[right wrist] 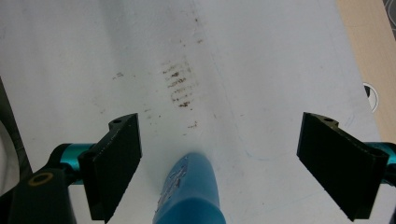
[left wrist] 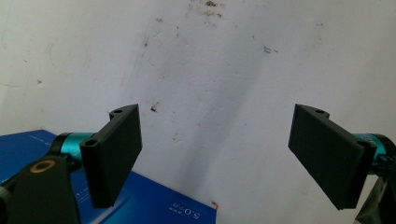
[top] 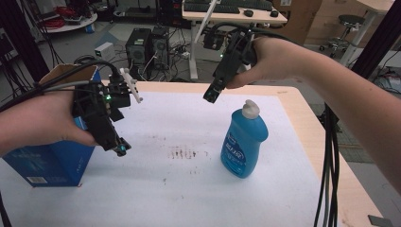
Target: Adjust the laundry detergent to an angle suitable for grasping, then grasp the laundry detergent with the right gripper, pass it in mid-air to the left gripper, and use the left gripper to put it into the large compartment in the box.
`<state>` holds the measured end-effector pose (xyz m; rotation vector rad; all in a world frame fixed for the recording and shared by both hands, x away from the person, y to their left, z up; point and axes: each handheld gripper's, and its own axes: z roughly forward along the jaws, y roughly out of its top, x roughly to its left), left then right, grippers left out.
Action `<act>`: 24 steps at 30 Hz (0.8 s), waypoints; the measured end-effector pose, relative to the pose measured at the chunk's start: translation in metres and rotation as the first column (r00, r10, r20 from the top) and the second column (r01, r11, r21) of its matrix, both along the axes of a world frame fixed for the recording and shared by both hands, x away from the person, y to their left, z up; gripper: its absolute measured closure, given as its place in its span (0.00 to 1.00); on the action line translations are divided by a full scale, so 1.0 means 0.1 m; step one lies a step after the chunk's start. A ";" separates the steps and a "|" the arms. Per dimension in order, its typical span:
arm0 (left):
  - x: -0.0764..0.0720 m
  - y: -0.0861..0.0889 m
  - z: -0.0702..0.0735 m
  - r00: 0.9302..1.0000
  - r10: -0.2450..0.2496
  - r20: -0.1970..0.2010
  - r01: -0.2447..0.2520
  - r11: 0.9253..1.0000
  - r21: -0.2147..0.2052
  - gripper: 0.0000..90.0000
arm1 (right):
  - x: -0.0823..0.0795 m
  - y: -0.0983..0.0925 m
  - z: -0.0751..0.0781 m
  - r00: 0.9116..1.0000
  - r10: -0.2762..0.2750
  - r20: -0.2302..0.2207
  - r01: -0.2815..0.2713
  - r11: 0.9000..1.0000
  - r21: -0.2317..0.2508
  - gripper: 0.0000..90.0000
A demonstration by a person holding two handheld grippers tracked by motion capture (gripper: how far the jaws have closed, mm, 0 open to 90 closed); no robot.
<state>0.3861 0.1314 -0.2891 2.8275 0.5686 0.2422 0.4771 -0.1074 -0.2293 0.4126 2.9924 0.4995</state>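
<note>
The blue dish-soap bottle [top: 244, 142] stands upright on the white-covered counter [top: 189, 189], right of centre, its long axis vertical and its white cap [top: 250, 109] pointing straight up. The right tool [top: 211, 93] hangs in the air just above and to the left of that cap, tilted nose-down toward it, and is plainly the nearer of the two. In the right gripper view the bottle's blue body [right wrist: 189, 196] rises between the two black jaws, which stand wide apart with nothing touching them, so the bottle lies straight ahead and below along the tool's own line. The left tool [top: 120, 147] is well apart from the bottle, across a smudged stretch of the counter, hovering beside an open blue cardboard box [top: 47, 161] at the counter's left edge. Its jaws are likewise spread, empty, with a corner of the box [left wrist: 154, 205] showing below them. The likely next move is a short drop of the right tool so that its jaws straddle the bottle's neck or shoulders from above. Since the bottle is tall and narrow, an off-centre approach could tip it.
</note>
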 end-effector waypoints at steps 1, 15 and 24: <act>0.00 0.00 0.00 1.000 0.001 -0.001 -0.001 1.000 0.001 0.19 | 0.00 0.00 0.00 1.000 0.002 0.000 -0.002 1.000 0.001 0.15; 0.00 -0.02 0.00 1.000 -0.006 -0.002 0.006 1.000 0.002 0.19 | -0.01 0.01 0.00 1.000 0.006 0.001 -0.006 1.000 0.001 0.15; 0.03 0.01 0.00 1.000 -0.008 -0.006 0.008 1.000 0.000 0.19 | -0.05 -0.04 0.08 1.000 0.001 0.014 -0.001 0.999 0.038 0.15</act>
